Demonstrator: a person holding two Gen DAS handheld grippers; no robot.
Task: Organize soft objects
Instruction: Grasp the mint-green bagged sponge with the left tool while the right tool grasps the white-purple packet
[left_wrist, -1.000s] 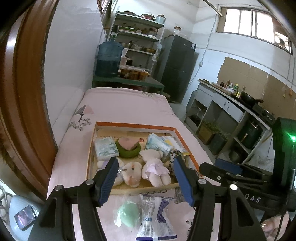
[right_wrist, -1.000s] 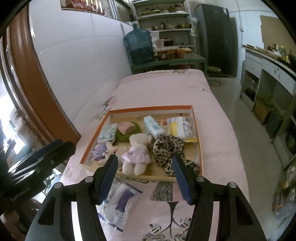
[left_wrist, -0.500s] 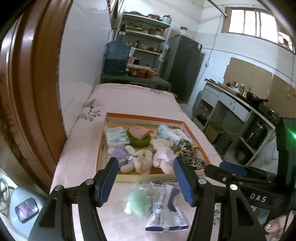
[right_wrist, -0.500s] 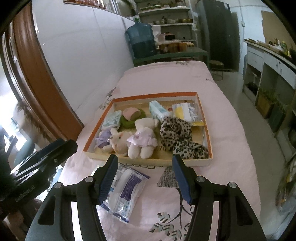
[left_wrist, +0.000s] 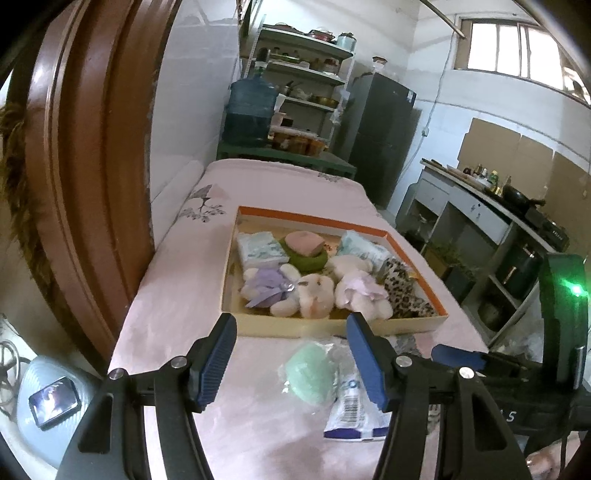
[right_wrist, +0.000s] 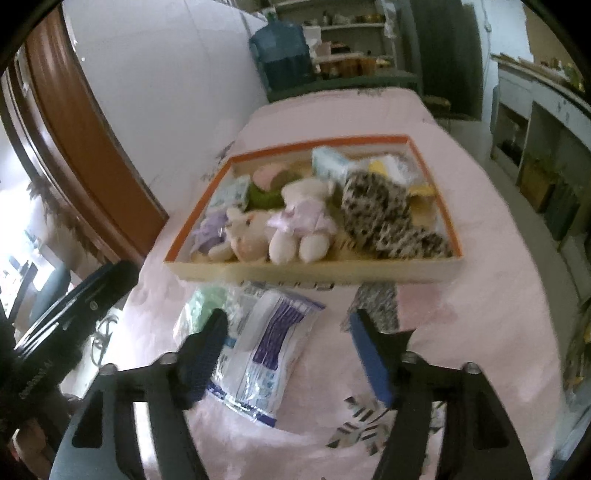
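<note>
Two packets remain outside the tray (right_wrist: 314, 275) at 6 o'clock: lower the right gripper (right_wrist: 288, 354), jaws opening and empty, squarely astride the wipes packet (right_wrist: 266, 354), while the left gripper (left_wrist: 290, 360), jaws wide, covers the green sponge packet (left_wrist: 310, 373).

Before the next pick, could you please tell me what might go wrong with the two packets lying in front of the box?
1. The green sponge packet and the white-and-purple packet overlap, so one grab might drag both.
2. The right gripper, empty and opening, and the open left gripper point at the same spot and could collide.
3. The box is crowded with plush toys; added items may spill over its rim.
</note>
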